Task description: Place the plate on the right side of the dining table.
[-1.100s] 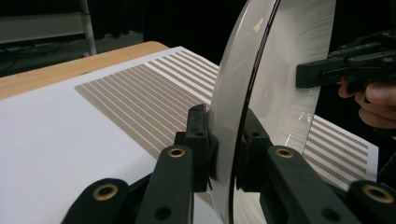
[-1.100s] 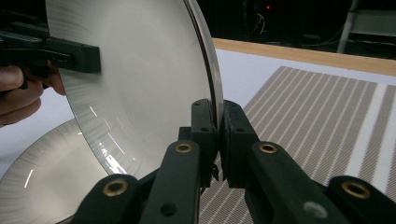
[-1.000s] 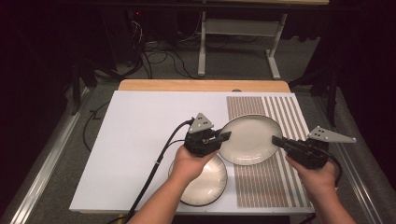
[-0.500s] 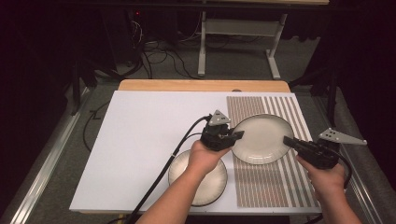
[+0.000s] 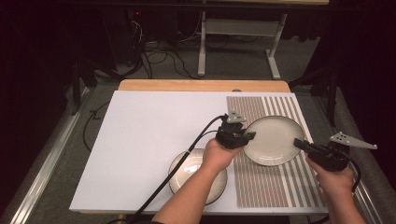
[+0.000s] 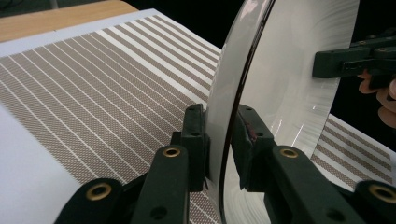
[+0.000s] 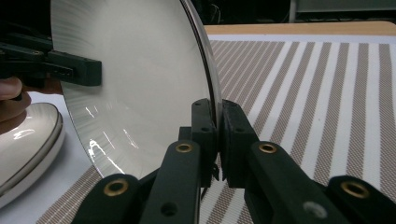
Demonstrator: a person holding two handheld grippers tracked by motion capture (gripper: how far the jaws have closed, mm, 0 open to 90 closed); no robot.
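A cream plate (image 5: pixel 273 140) is tilted above the brown-striped mat (image 5: pixel 261 107), held from both sides. My left gripper (image 5: pixel 250 136) is shut on its left rim and my right gripper (image 5: pixel 299 143) is shut on its right rim. In the left gripper view the jaws (image 6: pixel 219 126) straddle the edge of the plate (image 6: pixel 289 84), with the other gripper (image 6: pixel 345 60) across it. In the right gripper view the jaws (image 7: pixel 215 116) pinch the rim of the plate (image 7: pixel 140 70). A second cream plate (image 5: pixel 187 165) lies on the white board, partly under my left forearm.
The white board (image 5: pixel 154 130) stretches left of the mat, with a wooden board (image 5: pixel 201 85) behind it. The second plate (image 7: pixel 23 140) lies low to the left in the right gripper view. Dark floor, cables and a table frame lie beyond.
Both grippers and the plate between them have shifted to the right over the striped mat. The second plate has stayed in place.
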